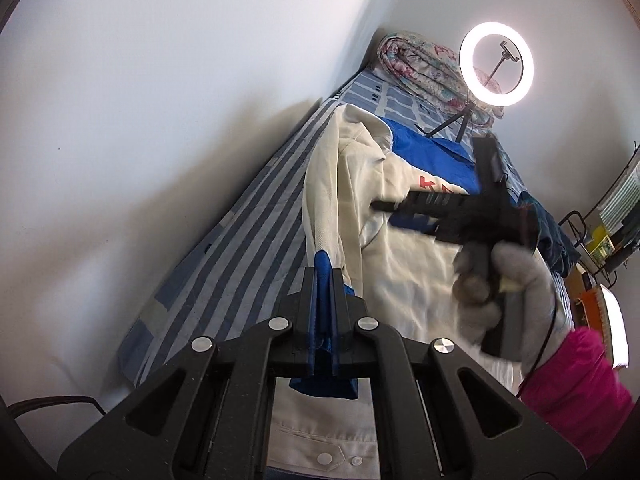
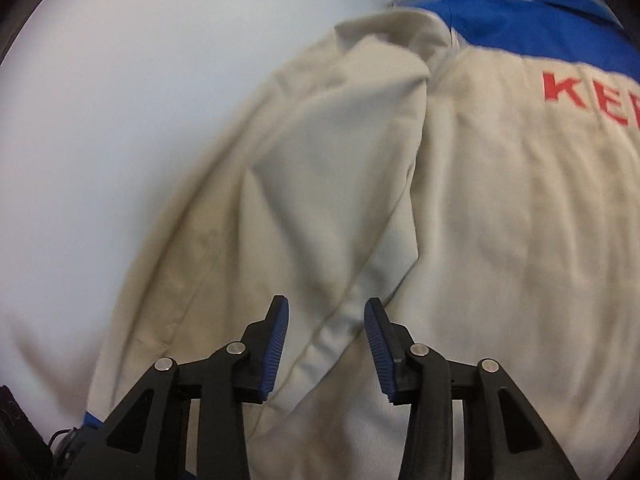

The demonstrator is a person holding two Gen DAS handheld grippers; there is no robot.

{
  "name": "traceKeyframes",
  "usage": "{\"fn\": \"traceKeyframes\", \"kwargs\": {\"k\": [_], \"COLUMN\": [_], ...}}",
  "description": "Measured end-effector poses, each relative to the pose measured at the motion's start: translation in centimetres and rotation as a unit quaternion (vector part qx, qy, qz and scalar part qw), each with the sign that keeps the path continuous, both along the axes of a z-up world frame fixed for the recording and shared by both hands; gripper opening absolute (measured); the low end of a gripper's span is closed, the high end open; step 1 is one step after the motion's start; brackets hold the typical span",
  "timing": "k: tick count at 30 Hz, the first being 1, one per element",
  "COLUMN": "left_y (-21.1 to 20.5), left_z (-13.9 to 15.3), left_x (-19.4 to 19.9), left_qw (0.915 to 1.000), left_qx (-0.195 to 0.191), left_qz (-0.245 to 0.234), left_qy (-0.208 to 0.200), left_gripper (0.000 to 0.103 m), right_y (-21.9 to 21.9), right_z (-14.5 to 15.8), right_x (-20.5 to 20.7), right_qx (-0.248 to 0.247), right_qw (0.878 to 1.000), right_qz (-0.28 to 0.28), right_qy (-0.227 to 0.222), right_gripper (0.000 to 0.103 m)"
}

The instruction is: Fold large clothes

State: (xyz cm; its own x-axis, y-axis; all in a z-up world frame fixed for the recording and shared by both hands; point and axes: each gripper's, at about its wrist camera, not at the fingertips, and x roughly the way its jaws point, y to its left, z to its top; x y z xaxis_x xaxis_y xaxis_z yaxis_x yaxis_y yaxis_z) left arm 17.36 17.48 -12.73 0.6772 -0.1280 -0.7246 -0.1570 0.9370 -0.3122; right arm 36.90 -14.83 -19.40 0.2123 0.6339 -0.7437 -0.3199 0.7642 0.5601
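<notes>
The left gripper (image 1: 323, 280) has its 2 jaws pressed together on a blue cuff (image 1: 322, 266), the end of a cream sleeve (image 1: 324, 184) that rises from the pinch as a long band. That sleeve belongs to a large cream jacket (image 1: 404, 264) with a blue yoke (image 1: 432, 156) and red lettering (image 1: 434, 190), spread back-up on a bed with a blue striped sheet (image 1: 248, 208). The jacket's long axis runs from the hem near the camera toward the collar, far up the bed by a rolled floral quilt (image 1: 420, 68) and a ring light (image 1: 496, 60).

The right gripper (image 2: 326, 340) stands partly open with nothing between its blue pads (image 2: 276, 344); cream cloth lies below the gap, but the pads do not press on it. In the left wrist view it appears blurred, carried by a grey-gloved hand (image 1: 516, 292) with a pink sleeve (image 1: 576, 376), hovering over the middle of the jacket's back.

The sleeve lies on the jacket's wall side, roughly parallel to the body, and the left gripper is the nearer one and already has it. My judgement: the coming move carries the cuff sideways across the back toward the lettering, so the sleeve folds over the body, with the right gripper free to pin or smooth the crease.
</notes>
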Motion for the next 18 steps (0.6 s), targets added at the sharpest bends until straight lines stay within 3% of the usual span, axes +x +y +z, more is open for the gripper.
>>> {"fn": "traceKeyframes", "kwargs": {"k": [4, 7, 11, 13, 14, 16, 18], "left_y": [-0.7, -2.1, -3.4, -4.0, -4.2, -4.5, -4.9], "left_z": [0.1, 0.4, 0.5, 0.5, 0.6, 0.8, 0.9], "left_x": [-0.7, -1.2, -1.6, -1.6, -1.7, -1.7, -1.8], "left_qw": [0.9998, 0.9989, 0.9975, 0.9967, 0.9963, 0.9955, 0.9949], "left_qx": [-0.001, 0.021, 0.033, 0.037, 0.038, 0.042, 0.045], "left_qz": [-0.021, -0.041, -0.061, -0.071, -0.075, -0.082, -0.089], "left_qy": [-0.002, -0.013, -0.015, -0.015, -0.016, -0.018, -0.019], "left_gripper": [0.002, 0.002, 0.002, 0.002, 0.002, 0.002, 0.002], "right_y": [0.7, 2.2, 6.9, 7.7, 7.9, 7.9, 7.5], "right_z": [4.4, 6.3, 6.3, 6.4, 6.3, 6.0, 5.7], "right_x": [1.3, 2.9, 5.4, 4.1, 4.0, 3.8, 3.7], "right_qx": [0.006, 0.002, -0.047, -0.066, -0.071, -0.062, -0.053], "right_qw": [0.999, 0.999, 0.998, 0.997, 0.997, 0.998, 0.998], "right_qz": [-0.010, -0.002, 0.009, 0.008, 0.008, 0.011, 0.009], "right_qy": [-0.033, -0.051, -0.050, -0.043, -0.036, -0.021, -0.017], "right_gripper": [0.053, 0.056, 0.057, 0.055, 0.050, 0.019, 0.003]}}
